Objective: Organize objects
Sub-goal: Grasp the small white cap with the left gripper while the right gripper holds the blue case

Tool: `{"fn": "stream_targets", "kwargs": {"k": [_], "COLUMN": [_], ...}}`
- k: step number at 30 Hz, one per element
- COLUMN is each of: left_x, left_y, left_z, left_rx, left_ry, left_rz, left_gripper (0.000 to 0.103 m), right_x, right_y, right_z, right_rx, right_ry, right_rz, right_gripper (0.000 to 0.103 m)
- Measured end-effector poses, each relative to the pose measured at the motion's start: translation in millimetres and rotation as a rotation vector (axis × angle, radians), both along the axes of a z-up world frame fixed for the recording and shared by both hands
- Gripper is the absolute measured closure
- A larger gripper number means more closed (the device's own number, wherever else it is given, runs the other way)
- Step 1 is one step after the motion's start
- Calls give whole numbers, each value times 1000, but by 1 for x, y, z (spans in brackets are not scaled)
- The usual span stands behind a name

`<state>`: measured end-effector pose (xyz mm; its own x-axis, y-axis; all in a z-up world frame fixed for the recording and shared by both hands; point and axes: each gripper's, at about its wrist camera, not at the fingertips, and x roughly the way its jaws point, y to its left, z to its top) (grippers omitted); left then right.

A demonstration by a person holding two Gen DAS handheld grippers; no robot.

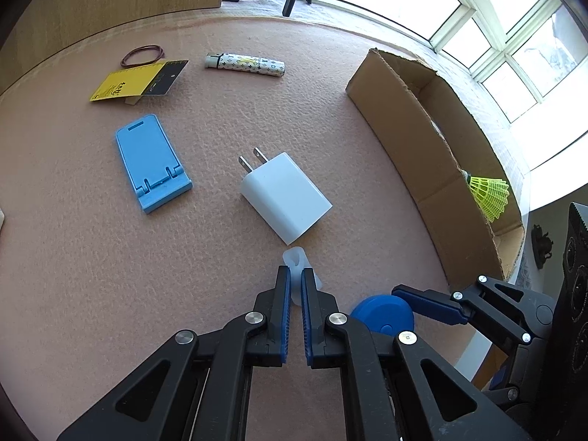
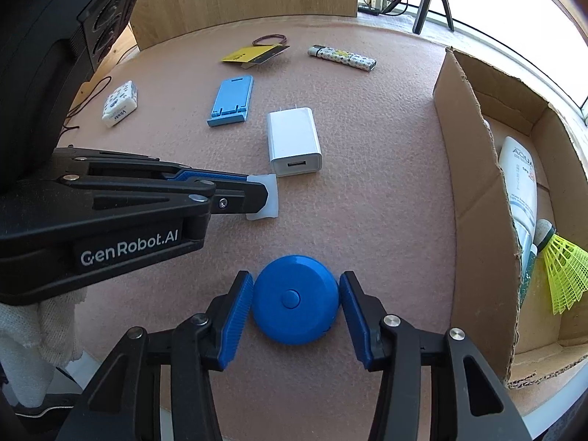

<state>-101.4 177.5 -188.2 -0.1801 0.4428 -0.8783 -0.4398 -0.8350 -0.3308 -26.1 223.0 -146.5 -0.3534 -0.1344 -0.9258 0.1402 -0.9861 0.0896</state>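
My left gripper [image 1: 296,275] is shut on a small translucent white plastic piece [image 1: 296,259], low over the pink mat; the piece also shows in the right wrist view [image 2: 265,198]. My right gripper [image 2: 296,296] straddles a round blue tape measure [image 2: 294,299] on the mat, its blue pads [image 2: 239,316] close beside it with small gaps. A white charger [image 1: 284,198] lies just beyond the left gripper. A cardboard box [image 2: 474,183] stands at the right, holding a white tube [image 2: 520,187] and a yellow-green shuttlecock [image 2: 564,273].
On the mat lie a blue phone stand [image 1: 150,163], a yellow card [image 1: 128,82], a brown rubber band [image 1: 141,55], a patterned lighter [image 1: 244,65] and a tissue pack [image 2: 119,104]. A black speaker [image 2: 106,25] stands at the left. The table's edge runs near the box.
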Motion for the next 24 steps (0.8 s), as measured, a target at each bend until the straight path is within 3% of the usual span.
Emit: {"fn": "stream_targets", "kwargs": {"k": [3,5,7,12,14,24], "left_x": [3,10,9,9,5,-11], "left_y": [3,-12,-20,-30,-32,-29], "left_z": [6,8,10,12,14,4], "left_rx": [21,23,18,16,16,24], "left_ry": [-8,-1,6,8,9,16], "left_rz": [11,11,14,37,44,70], "left_gripper": [98,98,98,98,98,98], "right_x": [2,2,-2,-3,-2,2], "right_y": [2,4,8,9,7,-19], "right_z": [3,11,13,7,5,-7], "right_rx": [-8,-9,-35,-20,-17,106], "right_ry": [18,40,20,-8,-11,-12], "right_rz": [-8,-17,-20,-21,-17,65], "right_gripper": [64,77,79,70,56,54]}}
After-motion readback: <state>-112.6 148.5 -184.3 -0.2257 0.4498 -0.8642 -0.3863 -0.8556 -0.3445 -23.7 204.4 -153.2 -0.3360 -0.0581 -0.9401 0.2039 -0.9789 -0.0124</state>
